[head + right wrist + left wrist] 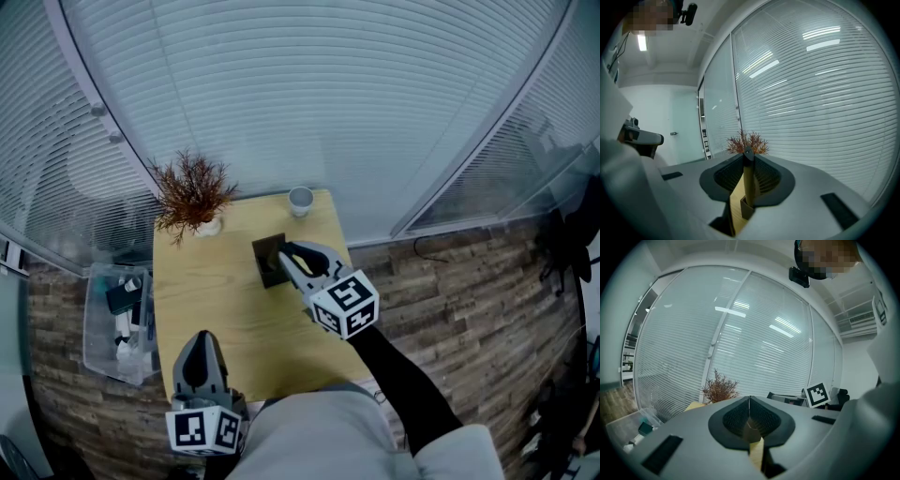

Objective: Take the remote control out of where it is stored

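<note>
A slim dark remote control stands upright in a small dark holder on the wooden table. My right gripper is shut on the remote, its pads pressing both sides just above the holder. In the head view the right gripper reaches over the dark holder at the table's middle, and its jaws hide most of the remote. My left gripper rests at the table's near edge, well short of the holder. Its jaws are shut with nothing between them; the left gripper shows the same in its own view.
A dried reddish plant in a small white pot stands at the table's far left corner. A white cup sits at the far edge. A clear plastic bin with several items stands on the floor at the left. Blinds cover the glass wall behind.
</note>
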`<state>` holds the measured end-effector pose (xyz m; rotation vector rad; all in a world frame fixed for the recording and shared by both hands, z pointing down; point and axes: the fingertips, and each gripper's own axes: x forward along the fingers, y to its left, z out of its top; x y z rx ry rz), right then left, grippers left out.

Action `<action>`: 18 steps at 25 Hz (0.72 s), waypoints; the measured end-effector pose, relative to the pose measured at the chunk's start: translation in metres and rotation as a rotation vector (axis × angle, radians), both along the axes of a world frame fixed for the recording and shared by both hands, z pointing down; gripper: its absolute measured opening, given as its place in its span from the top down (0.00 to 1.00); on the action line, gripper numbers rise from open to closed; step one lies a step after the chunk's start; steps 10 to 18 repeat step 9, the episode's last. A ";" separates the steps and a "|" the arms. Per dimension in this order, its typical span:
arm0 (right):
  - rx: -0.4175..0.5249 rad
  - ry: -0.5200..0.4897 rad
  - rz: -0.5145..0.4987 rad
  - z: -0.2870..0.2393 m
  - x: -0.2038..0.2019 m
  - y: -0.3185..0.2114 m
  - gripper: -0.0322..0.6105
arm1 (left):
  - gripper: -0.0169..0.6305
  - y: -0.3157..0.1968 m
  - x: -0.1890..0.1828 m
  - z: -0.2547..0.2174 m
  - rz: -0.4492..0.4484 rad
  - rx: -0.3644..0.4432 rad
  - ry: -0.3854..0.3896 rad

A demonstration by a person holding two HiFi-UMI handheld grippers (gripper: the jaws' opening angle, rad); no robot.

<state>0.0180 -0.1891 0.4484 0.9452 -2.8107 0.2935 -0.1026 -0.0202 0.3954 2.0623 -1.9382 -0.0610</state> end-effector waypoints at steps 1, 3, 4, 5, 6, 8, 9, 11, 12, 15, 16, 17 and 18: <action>-0.001 -0.001 0.000 0.000 0.000 0.000 0.84 | 0.96 0.000 0.000 0.000 0.001 0.000 0.000; -0.001 -0.002 0.002 0.001 0.000 -0.001 0.84 | 0.96 -0.001 0.001 0.001 0.004 0.000 0.000; -0.001 -0.002 0.002 0.001 0.000 -0.002 0.84 | 0.96 -0.001 0.001 0.002 0.004 0.000 0.001; 0.000 -0.002 0.002 0.001 0.000 -0.002 0.84 | 0.96 -0.002 0.001 0.002 0.005 0.000 0.001; 0.000 -0.001 0.003 0.001 0.000 -0.002 0.84 | 0.96 -0.002 0.001 0.001 0.005 0.000 0.001; 0.000 0.001 0.003 0.001 0.000 -0.003 0.84 | 0.96 -0.003 0.001 0.001 0.007 0.000 0.001; 0.000 0.002 0.003 0.001 0.000 -0.003 0.84 | 0.96 -0.003 0.001 0.001 0.007 0.000 0.000; 0.000 0.002 0.003 0.001 0.000 -0.003 0.84 | 0.96 -0.003 0.001 0.001 0.007 0.000 0.000; 0.000 0.002 0.003 0.001 0.000 -0.003 0.84 | 0.96 -0.003 0.001 0.001 0.007 0.000 0.000; 0.000 0.002 0.003 0.001 0.000 -0.003 0.84 | 0.96 -0.003 0.001 0.001 0.007 0.000 0.000; 0.000 0.002 0.003 0.001 0.000 -0.003 0.84 | 0.96 -0.003 0.001 0.001 0.007 0.000 0.000; 0.000 0.002 0.003 0.001 0.000 -0.003 0.84 | 0.96 -0.003 0.001 0.001 0.007 0.000 0.000; 0.000 0.002 0.003 0.001 0.000 -0.003 0.84 | 0.96 -0.003 0.001 0.001 0.007 0.000 0.000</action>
